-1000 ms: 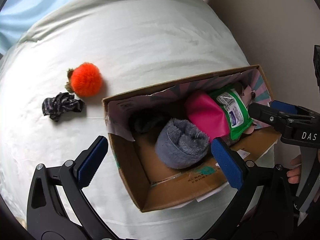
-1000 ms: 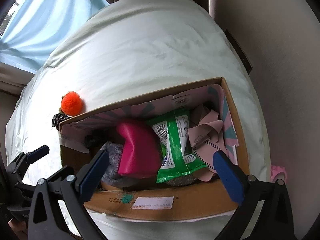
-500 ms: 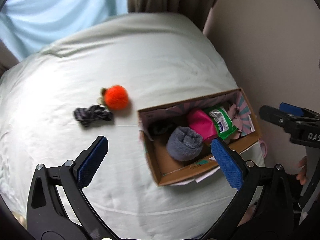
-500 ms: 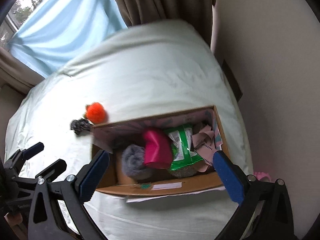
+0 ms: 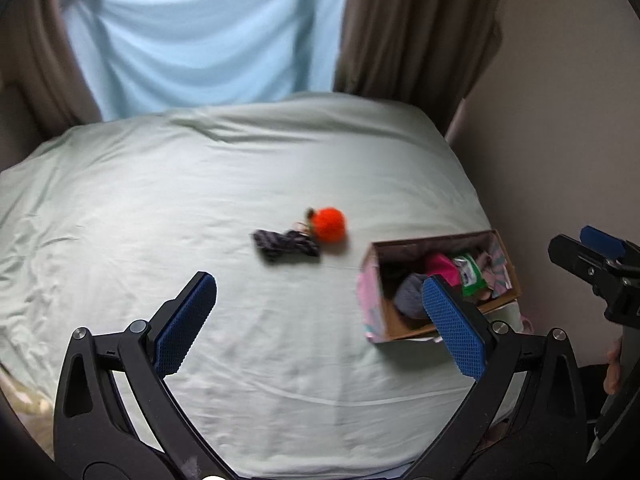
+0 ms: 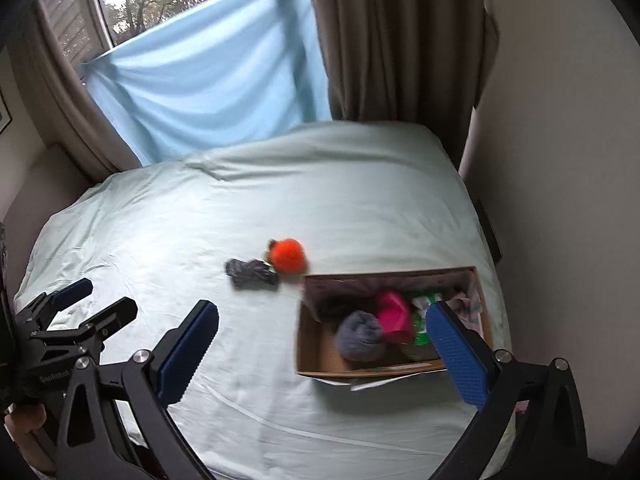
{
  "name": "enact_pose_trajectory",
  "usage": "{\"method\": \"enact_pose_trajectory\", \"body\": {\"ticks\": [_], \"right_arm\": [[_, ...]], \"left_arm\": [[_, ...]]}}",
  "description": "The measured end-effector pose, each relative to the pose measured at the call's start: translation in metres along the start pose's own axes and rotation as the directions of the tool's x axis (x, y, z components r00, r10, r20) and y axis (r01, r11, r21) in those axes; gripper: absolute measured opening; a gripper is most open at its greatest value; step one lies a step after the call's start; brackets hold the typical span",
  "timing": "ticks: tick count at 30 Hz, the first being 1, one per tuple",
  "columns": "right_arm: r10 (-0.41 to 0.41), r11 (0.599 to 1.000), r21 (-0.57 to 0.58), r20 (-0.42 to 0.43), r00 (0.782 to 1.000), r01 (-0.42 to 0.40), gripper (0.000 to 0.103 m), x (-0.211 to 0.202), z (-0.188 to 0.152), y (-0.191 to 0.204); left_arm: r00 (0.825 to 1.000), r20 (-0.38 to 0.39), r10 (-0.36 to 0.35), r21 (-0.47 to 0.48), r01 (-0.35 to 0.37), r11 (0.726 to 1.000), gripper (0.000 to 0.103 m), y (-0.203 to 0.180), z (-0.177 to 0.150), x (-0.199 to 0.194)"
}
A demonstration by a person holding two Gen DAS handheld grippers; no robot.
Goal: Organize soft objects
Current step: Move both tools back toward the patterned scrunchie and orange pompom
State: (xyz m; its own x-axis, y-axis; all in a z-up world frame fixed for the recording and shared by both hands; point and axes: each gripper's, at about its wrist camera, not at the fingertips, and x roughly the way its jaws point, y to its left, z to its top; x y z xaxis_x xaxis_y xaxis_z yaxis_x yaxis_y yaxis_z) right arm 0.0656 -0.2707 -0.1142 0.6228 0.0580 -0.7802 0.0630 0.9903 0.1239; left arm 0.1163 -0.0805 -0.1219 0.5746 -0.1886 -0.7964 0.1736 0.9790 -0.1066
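Observation:
A cardboard box [image 5: 400, 332] [image 6: 316, 360] sits at the bed's right front corner. It holds a grey rolled sock [image 5: 408, 298] [image 6: 358, 336], a pink item [image 5: 442, 266] [image 6: 394, 316], a green wipes pack [image 5: 472, 278] and pink cloth. An orange pompom [image 5: 328, 224] [image 6: 286, 255] and a dark scrunchie [image 5: 285, 243] [image 6: 250, 273] lie on the sheet left of the box. My left gripper [image 5: 320, 320] [image 6: 94, 300] is open and empty, well back from them. My right gripper [image 6: 324, 356] [image 5: 588, 248] is open and empty above the bed's front edge.
The bed [image 5: 200, 200] has a pale green sheet. A wall [image 5: 560, 120] runs along its right side. Brown curtains [image 6: 400, 40] and a light blue cloth [image 6: 208, 72] hang over the window behind the bed.
Both grippers have pulled back and up from the box, so the whole bed, curtains and window now show. Both stay open. The objects have not moved.

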Motion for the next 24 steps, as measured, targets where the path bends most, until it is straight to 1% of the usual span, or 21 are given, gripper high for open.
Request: {"method": "enact_pose_trajectory", "body": {"ticks": [2,5,10,17,19,21,24], "right_arm": [[-0.003,1.000,-0.015,0.022,1.000,0.003,0.103,-0.007,-0.002,0.020],[0.018,1.000,-0.022,0.066,0.998,-0.017,0.103,-0.016,-0.006,0.048],[0.006,0.999,-0.053,0.101,0.995,0.000,0.103,-0.019,-0.011,0.082],[0.017,1.000,-0.018,0.108,0.994,-0.015,0.103,-0.003,-0.009,0.104],[0.008,1.000,-0.017,0.106,0.994,-0.006,0.103,0.006,-0.005,0.108],[0.015,1.000,-0.011,0.100,0.995,-0.014,0.103,0.015,0.001,0.108],[0.016,1.000,0.004,0.075,0.997,-0.017,0.103,0.038,0.013,0.105]], "left_arm": [[1.000,0.019,0.021,-0.009,-0.020,1.000,0.102,0.017,-0.002,-0.013],[0.998,0.043,0.041,-0.029,-0.040,0.999,0.102,0.046,-0.004,-0.027],[0.997,0.053,0.050,-0.048,-0.047,0.998,0.102,0.084,-0.008,-0.037],[0.999,0.016,0.043,-0.047,-0.043,0.998,0.102,0.122,-0.006,-0.025],[0.999,0.006,0.041,-0.044,-0.040,0.998,0.102,0.130,-0.002,-0.015],[0.999,-0.004,0.035,-0.042,-0.035,0.998,0.102,0.135,0.003,-0.005],[1.000,-0.019,0.019,-0.037,-0.020,0.999,0.102,0.138,0.012,0.015]]}}
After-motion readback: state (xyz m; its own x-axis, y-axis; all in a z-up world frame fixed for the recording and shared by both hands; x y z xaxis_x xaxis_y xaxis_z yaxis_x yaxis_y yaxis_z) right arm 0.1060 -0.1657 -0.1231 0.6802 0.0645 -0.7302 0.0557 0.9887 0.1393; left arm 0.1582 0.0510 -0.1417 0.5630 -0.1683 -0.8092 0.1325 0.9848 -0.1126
